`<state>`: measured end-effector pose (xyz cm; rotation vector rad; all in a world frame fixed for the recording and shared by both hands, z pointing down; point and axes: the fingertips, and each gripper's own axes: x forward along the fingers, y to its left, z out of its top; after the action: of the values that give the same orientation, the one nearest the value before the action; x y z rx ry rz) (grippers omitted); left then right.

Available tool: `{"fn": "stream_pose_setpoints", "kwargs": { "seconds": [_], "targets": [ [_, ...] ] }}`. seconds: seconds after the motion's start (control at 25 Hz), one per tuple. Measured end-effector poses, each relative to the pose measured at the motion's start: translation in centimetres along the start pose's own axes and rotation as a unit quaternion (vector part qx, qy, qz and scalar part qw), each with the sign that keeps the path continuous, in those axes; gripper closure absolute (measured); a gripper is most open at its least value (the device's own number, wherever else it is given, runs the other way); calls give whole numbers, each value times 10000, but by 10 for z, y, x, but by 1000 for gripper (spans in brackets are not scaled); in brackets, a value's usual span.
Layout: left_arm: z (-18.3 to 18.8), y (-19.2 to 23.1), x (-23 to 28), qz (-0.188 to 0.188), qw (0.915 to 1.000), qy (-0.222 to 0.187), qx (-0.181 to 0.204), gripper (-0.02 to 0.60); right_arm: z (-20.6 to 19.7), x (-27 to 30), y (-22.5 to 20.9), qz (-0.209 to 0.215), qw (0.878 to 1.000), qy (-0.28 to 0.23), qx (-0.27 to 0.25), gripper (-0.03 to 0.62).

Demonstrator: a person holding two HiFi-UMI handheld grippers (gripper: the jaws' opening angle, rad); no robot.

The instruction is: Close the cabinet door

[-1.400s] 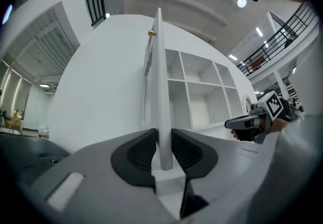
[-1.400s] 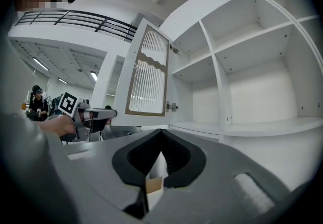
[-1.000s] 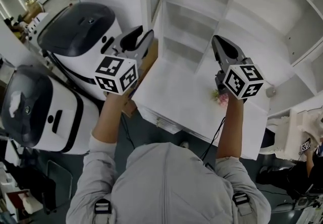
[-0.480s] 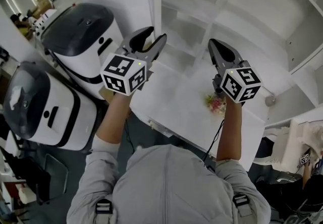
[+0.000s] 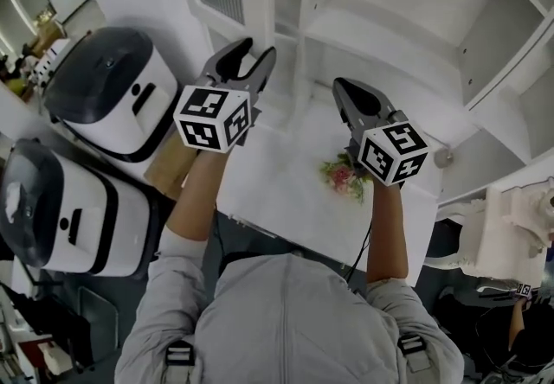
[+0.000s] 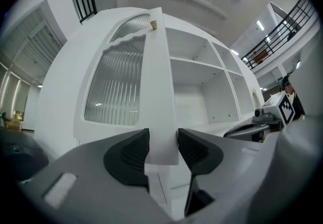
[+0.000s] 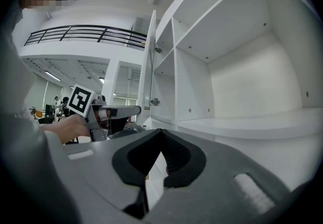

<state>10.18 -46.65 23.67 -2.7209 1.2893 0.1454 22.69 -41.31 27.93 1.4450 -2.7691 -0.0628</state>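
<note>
White ribbed-glass cabinet door (image 6: pixel 117 87), ajar

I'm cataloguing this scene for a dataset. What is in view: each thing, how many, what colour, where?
cabinet: one, white, open shelves, ahead of the person
cabinet door: one, white with ribbed glass, standing open at the cabinet's left
counter: one, white, below the shelves
flowers: one small bunch, pink and green, on the counter by the right gripper
machines: two, white with black tops, left of the counter
brown thing: one, between the machines and the counter, kind unclear
left gripper: one, grey, jaws open and just been opening, door's edge between them
right gripper: one, grey, jaws shut, empty
</note>
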Motion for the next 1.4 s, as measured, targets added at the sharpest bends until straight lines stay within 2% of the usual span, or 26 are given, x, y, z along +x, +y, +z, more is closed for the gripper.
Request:
{"fn": "stream_pose_setpoints", "kwargs": {
  "seconds": [0.36,0.68,0.88,1.04,1.08,1.24,1.4],
  "targets": [
    [-2,-3,41,-97,9999,13,-83,393,0,-21,-36,-456,9989,-15,86,592],
    [-7,-1,69,-100,9999,7,-17,412,-4,-21,-47,-577,9983,15,109,592],
    [-6,12,80,-19,9999,-20,-126,485,-3,-22,-50,-651,9978,45,104,592],
    [-8,13,90,14,10000,42,-21,465,-1,-29,-58,-916,9957,53,79,592],
    [-8,13,91,31,10000,33,-1,480,-2,-31,-60,-996,9950,81,32,592],
    [-8,13,93,53,9999,28,97,483,-6,-32,-51,-1132,9934,189,-57,592],
    [-9,13,92,-104,9999,9,129,485,0,-35,-38,-1211,9925,162,-80,592]
  ]
}}
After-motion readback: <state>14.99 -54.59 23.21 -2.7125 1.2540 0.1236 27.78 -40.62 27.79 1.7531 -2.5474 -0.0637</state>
